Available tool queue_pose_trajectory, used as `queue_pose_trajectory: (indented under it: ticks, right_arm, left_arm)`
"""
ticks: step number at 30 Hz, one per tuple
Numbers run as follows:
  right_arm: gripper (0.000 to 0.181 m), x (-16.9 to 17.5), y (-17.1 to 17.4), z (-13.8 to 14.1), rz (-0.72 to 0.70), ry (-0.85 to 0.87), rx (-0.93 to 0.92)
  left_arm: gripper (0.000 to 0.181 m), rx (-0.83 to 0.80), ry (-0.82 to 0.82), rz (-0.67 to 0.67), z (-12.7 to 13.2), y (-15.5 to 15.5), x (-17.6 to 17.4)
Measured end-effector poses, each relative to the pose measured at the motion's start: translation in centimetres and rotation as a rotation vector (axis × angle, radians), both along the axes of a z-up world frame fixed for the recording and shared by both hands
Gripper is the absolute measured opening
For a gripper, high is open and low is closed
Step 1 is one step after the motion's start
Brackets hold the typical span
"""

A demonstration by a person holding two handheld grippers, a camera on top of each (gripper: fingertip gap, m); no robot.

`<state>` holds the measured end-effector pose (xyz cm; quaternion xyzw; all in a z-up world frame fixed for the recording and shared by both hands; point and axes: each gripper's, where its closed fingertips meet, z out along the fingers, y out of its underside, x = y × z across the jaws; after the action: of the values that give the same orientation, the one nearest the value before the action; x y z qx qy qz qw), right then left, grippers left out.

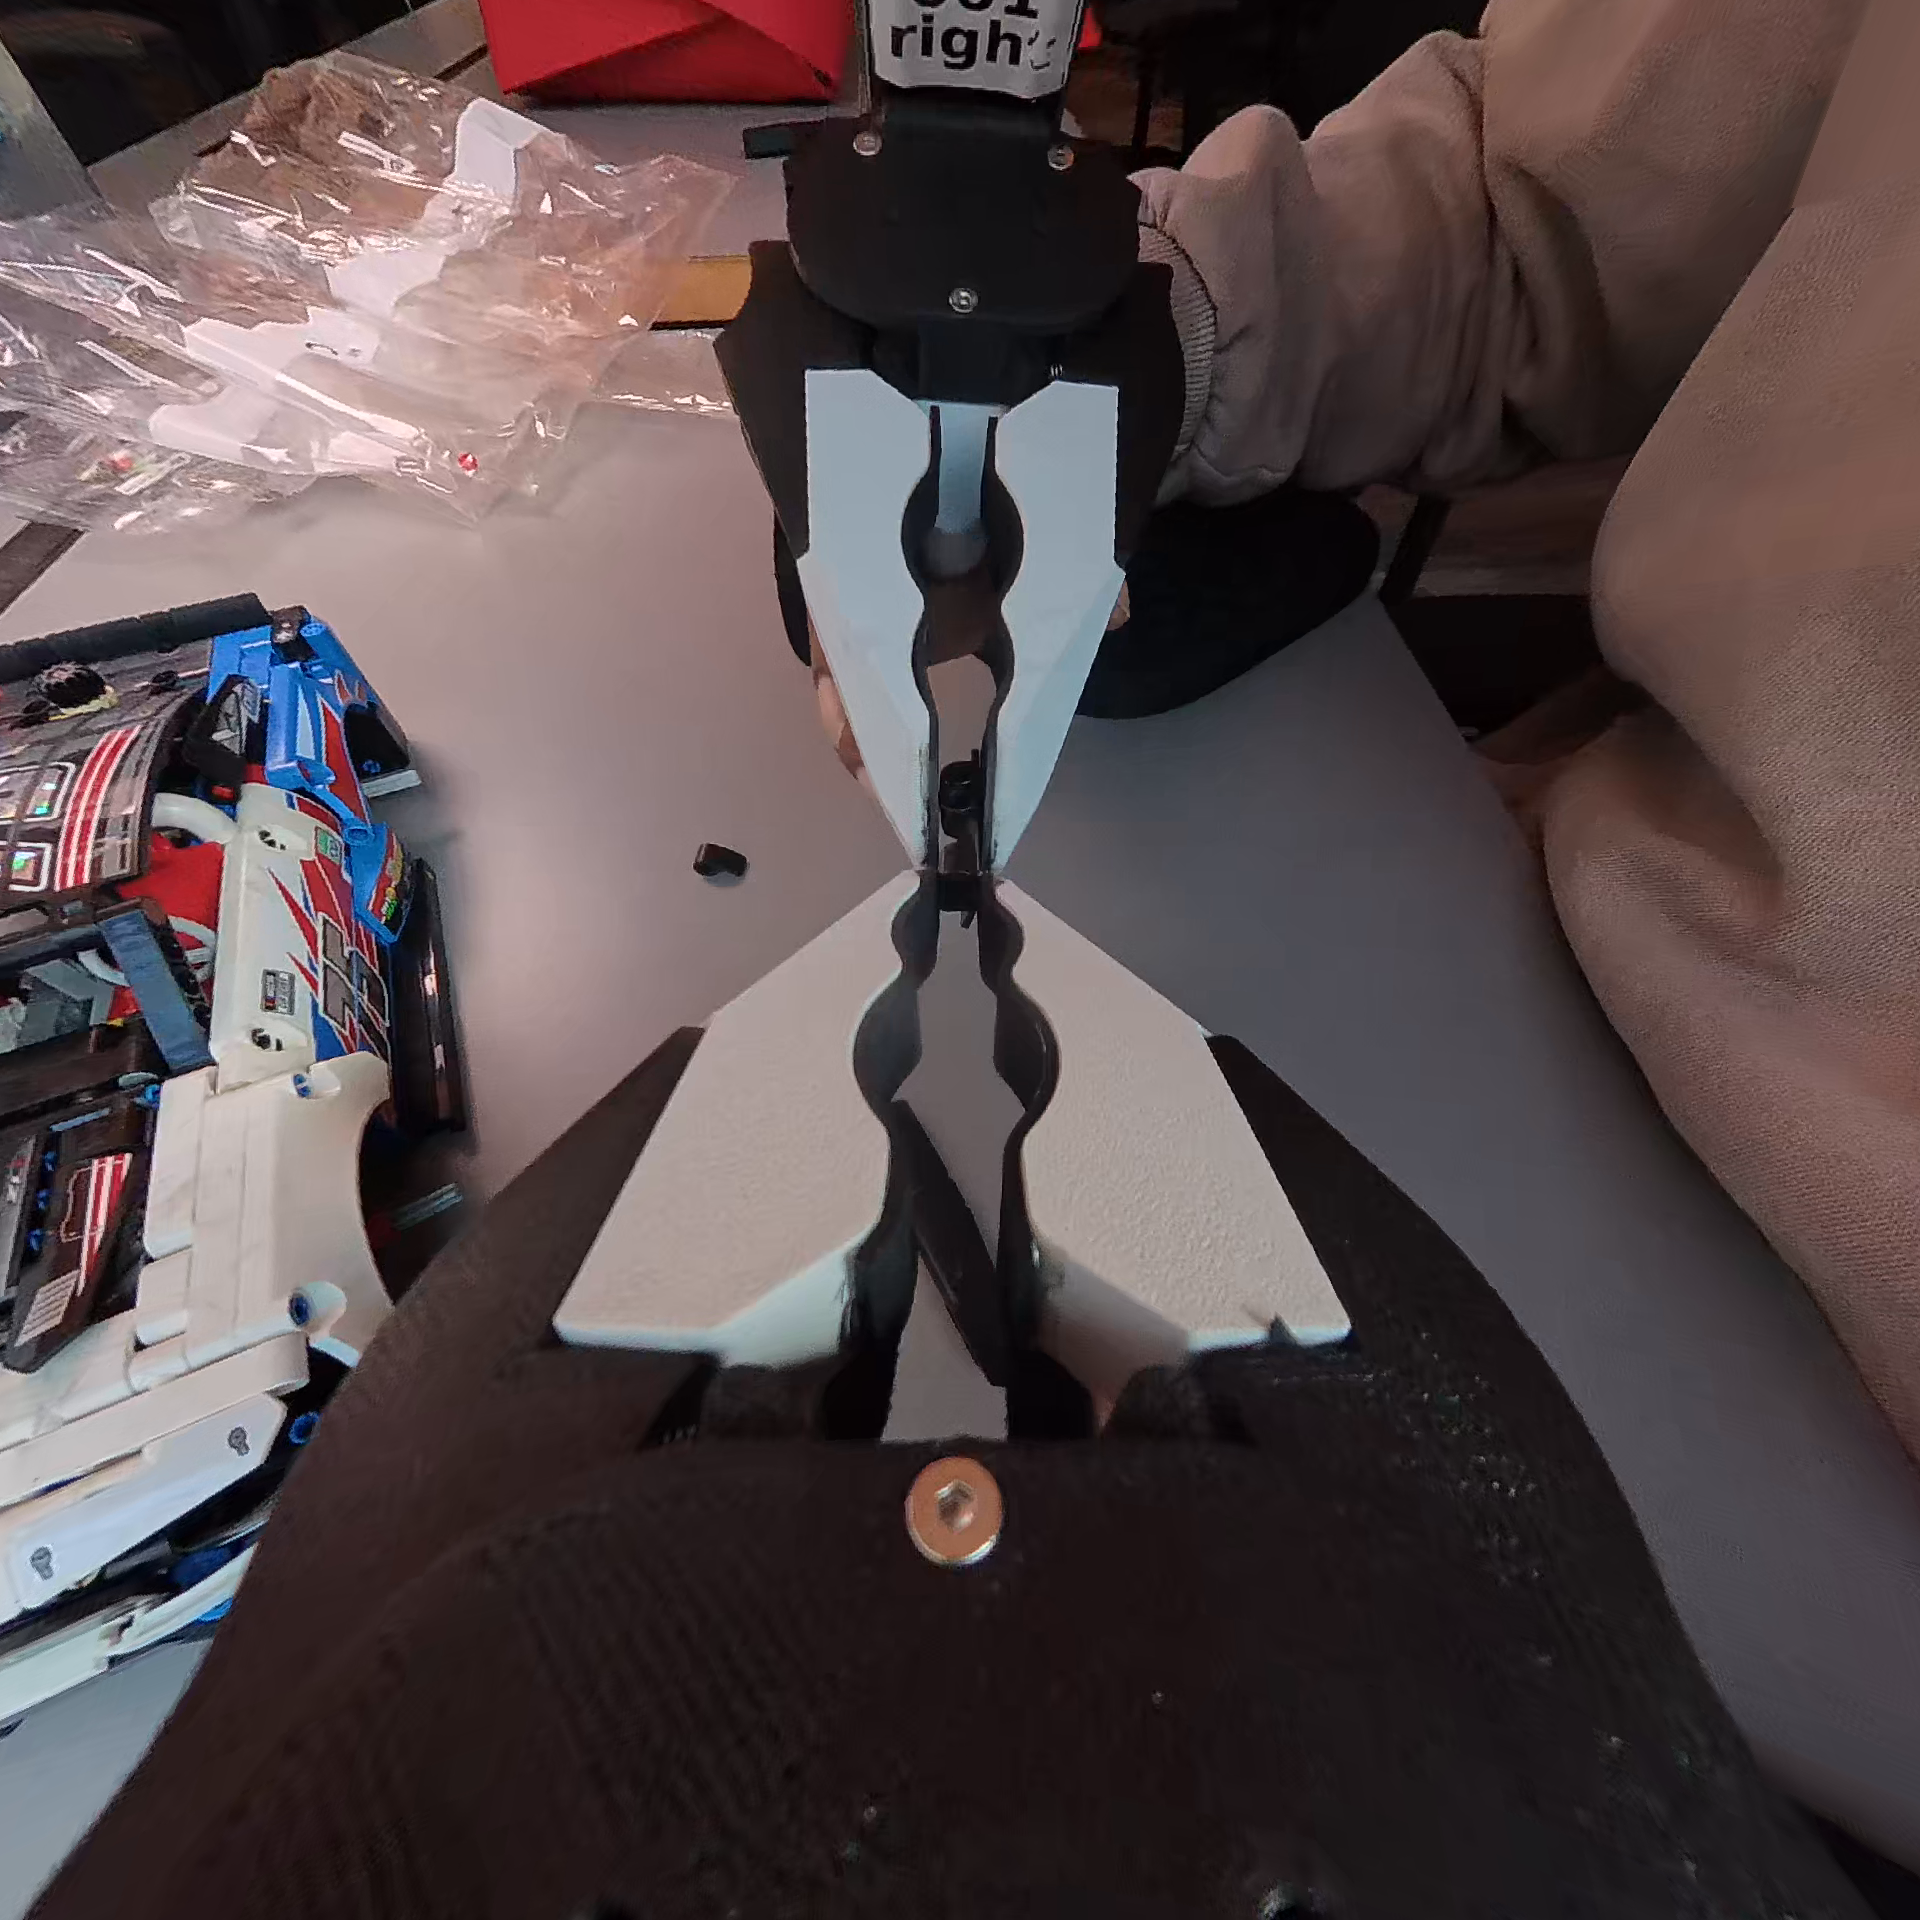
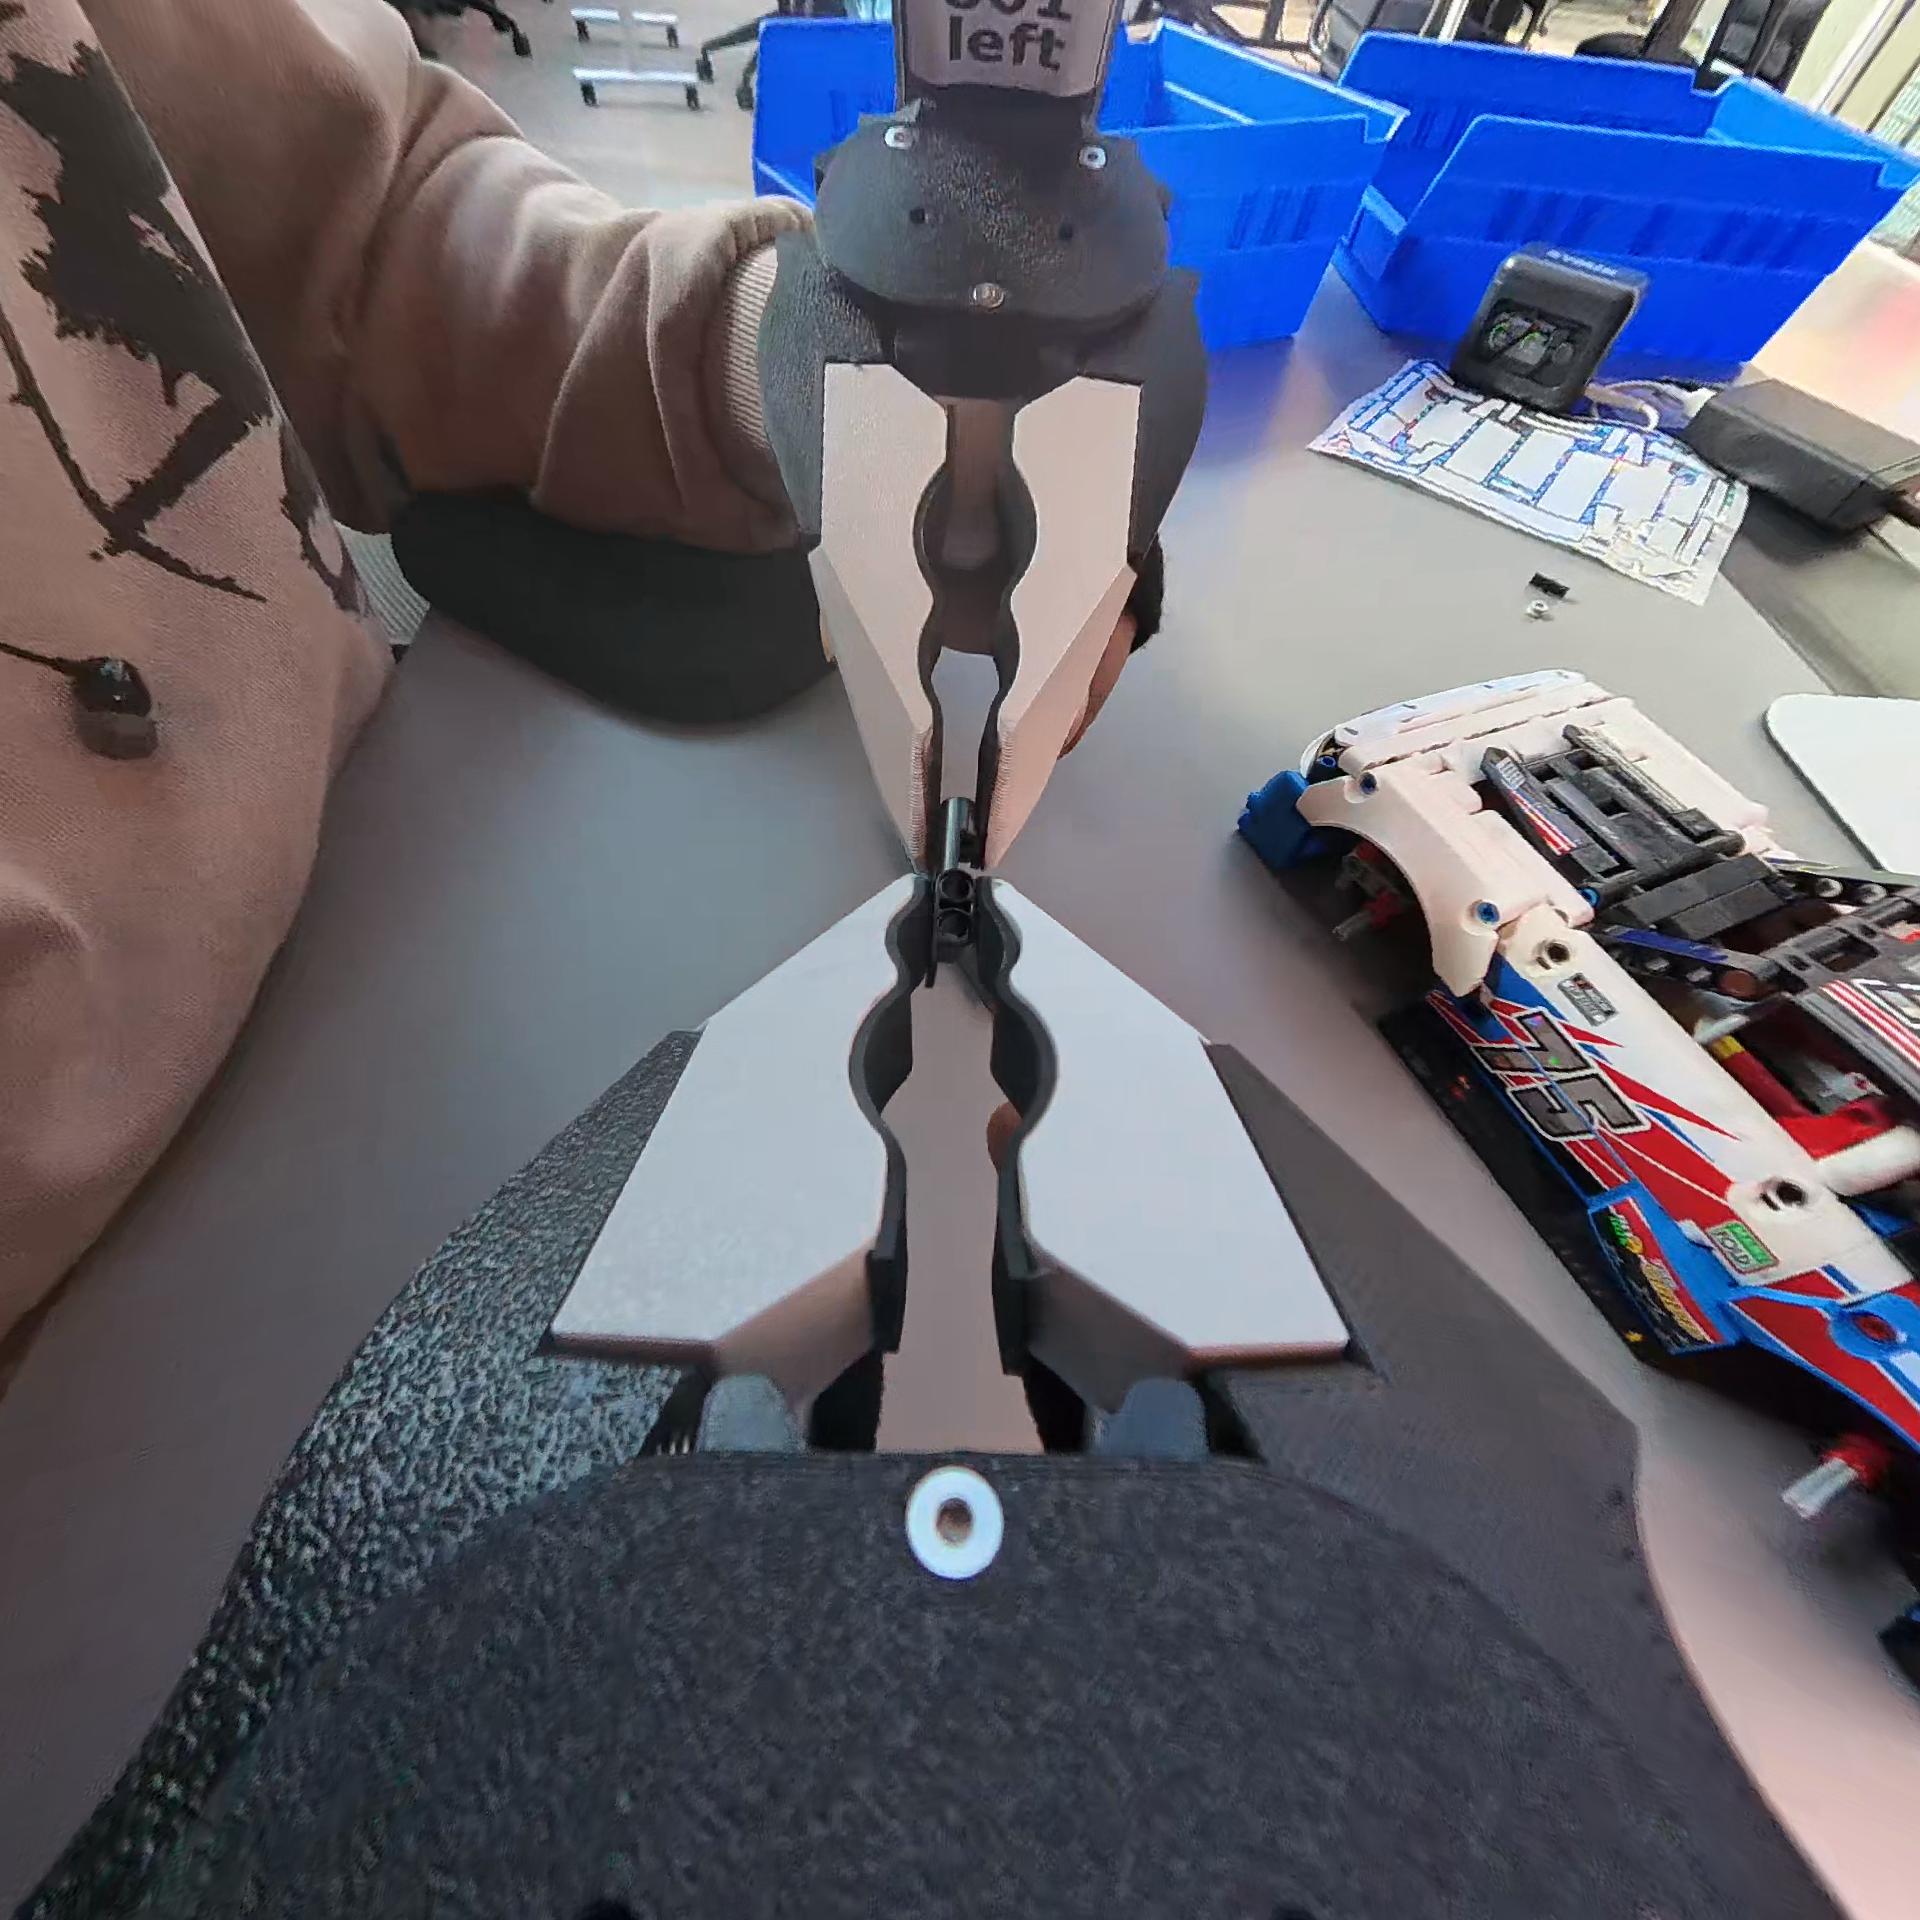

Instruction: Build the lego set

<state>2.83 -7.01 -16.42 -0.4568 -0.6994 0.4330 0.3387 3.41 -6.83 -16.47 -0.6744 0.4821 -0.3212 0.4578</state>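
two small black lego pieces are meeting tip to tip above the grey table (image 1: 623,675): the left gripper (image 1: 958,891) is pinching a black pin (image 2: 958,831), the right gripper (image 2: 956,902) a black connector (image 2: 956,906); keeping both axes aligned while pressing seems advisable; the part-built lego car (image 2: 1621,997) is lying right, blue bins (image 2: 1558,208) far behind

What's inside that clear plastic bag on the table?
The clear plastic bag holds white lego panels and tiny red bits. Crinkled, glaring plastic hides anything deeper.
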Motion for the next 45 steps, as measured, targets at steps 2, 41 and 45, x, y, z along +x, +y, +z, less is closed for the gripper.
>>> queue_pose_trajectory:
  ticks: [2, 41, 45]
  right_arm:
    - [0.005, 0.0, 0.2, 0.1, -0.006, 0.014, -0.017]
    - [0.005, 1.9, 1.6, -6.6, -0.019, -0.329, 0.142]
    - [0.005, 1.9, 2.6, -5.5, -0.053, -0.304, 0.135]
  left_arm:
    - [0.006, -0.014, -0.006, 0.009, -0.1, 0.1, 0.0]
    - [0.009, 0.233, 0.563, 0.226, -7.2, -0.2, -2.0]
    - [0.009, 0.315, 0.565, 0.208, -7.2, -0.3, -1.8]
